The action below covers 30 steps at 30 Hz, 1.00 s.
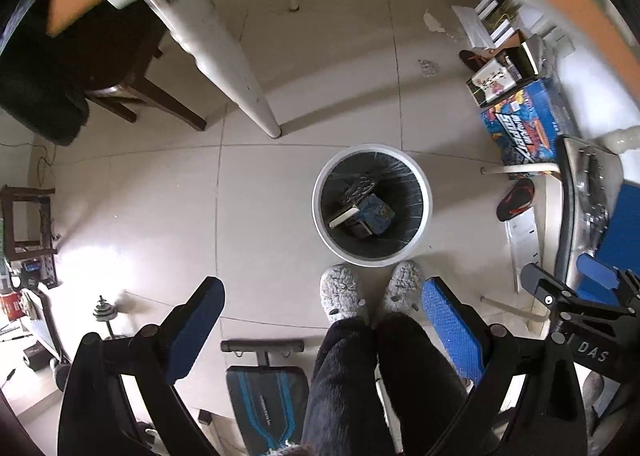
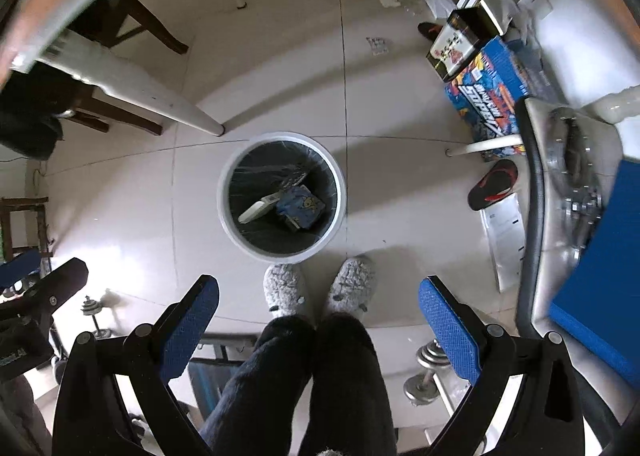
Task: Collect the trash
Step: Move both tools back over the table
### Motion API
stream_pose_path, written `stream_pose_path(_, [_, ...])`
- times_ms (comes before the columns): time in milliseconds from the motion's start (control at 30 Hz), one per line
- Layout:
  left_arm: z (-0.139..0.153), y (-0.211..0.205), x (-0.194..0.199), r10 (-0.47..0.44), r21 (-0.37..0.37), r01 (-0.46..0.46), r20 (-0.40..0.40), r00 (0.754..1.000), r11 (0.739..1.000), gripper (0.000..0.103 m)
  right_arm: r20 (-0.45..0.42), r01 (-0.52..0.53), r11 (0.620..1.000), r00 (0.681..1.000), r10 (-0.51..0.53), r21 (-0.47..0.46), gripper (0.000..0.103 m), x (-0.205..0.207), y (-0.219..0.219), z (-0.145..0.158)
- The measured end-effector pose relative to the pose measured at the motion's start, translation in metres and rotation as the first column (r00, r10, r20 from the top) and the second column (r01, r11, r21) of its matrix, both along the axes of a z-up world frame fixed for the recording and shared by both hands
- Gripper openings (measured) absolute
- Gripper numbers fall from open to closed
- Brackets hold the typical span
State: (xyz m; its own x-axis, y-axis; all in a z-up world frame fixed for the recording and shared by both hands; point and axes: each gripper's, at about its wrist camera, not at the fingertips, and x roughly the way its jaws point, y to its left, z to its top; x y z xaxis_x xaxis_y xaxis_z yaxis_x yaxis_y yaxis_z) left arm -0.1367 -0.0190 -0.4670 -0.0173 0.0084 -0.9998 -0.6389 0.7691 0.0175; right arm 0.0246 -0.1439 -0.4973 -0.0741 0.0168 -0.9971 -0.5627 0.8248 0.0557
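Bin point(image 1: 372, 254), one, on the floor ahead of our spread, empty fingers point(image 1: 204, 320), holding three discarded items point(image 1: 362, 206); two slippered feet point(image 1: 342, 294) between; both grippers released; one table leg point(image 1: 240, 68) beyond.

Trash bin point(image 1: 372, 204) on floor before slippers point(image 1: 340, 292); boxes point(image 1: 520, 124) right; table leg point(image 1: 240, 68) behind-left

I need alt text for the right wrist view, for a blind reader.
An open right gripper, holding nothing, looks down at a white trash bin with a dark liner, already containing several discarded items. The person's grey slippers stand just before it on the tiled floor.
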Motion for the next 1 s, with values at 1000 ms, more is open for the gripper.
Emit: stream_pose_path(1000, [0.167, 0.103, 0.228, 0.265, -0.017, -0.267, 0.194, 0.945, 0.964, 0.101, 0.190, 0.072, 0.992, 0.977, -0.092, 0.106, 0.101, 0.316, 0.068, 0.249])
